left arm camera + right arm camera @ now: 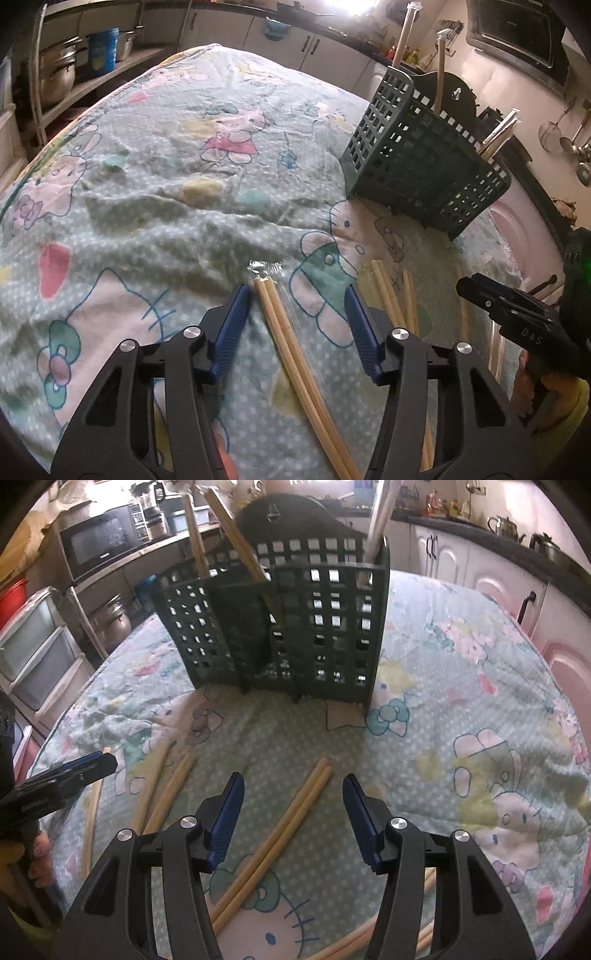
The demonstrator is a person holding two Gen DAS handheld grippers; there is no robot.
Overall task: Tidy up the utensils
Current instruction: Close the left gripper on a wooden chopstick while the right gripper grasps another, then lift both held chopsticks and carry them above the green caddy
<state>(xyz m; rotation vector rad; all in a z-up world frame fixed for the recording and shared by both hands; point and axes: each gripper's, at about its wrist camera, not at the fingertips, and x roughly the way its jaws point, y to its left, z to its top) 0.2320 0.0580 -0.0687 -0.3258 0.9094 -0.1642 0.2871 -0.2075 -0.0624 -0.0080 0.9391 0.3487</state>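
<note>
Both tools stand wide open, holding nothing. The left tool [297,314] straddles a wrapped chopstick pair [284,332] on the table [147,184]; the right tool [293,805] straddles another pair [295,812]. The basket [288,627] stands beyond, holding chopsticks.

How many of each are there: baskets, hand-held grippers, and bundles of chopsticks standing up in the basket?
Basket: 1
Grippers: 2, the left gripper and the right gripper
Chopstick bundles standing in the basket: 3
Total: 6
</note>
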